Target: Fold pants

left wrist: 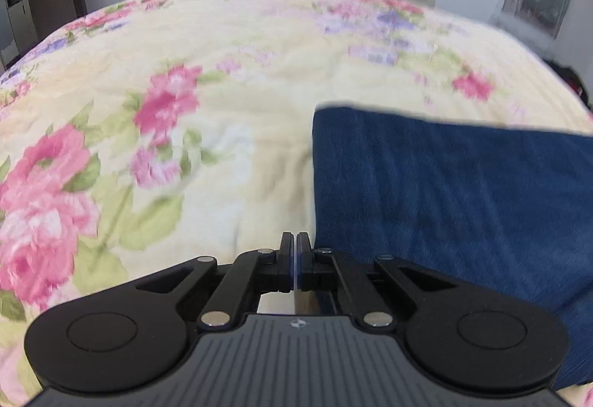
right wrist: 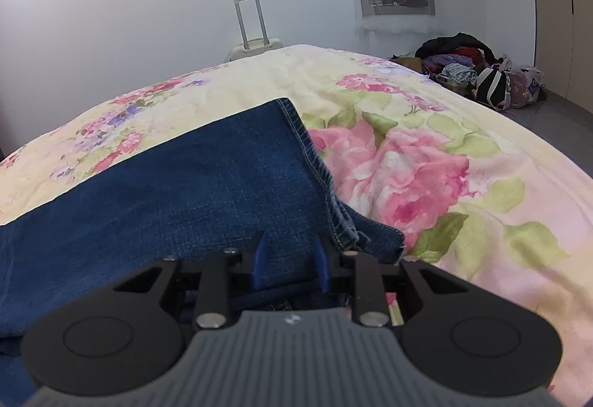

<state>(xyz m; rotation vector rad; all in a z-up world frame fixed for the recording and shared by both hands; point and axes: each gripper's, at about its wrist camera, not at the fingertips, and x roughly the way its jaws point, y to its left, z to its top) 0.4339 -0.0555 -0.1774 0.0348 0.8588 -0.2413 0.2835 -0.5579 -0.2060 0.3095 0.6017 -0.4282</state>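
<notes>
Left gripper [left wrist: 295, 240] pressed shut on nothing just left of the blue jeans [left wrist: 444, 192], right gripper [right wrist: 289, 253] spread open over the jeans' hem end, jeans flat on the floral bedspread [left wrist: 222, 92], suitcase [right wrist: 255, 45] beyond, clothes pile [right wrist: 467, 69] right.

The pants [right wrist: 166, 184] are lying on the bed [right wrist: 463, 155], filling the lower left of the right wrist view; a suitcase [right wrist: 255, 43] is standing behind the bed, upper centre.
</notes>
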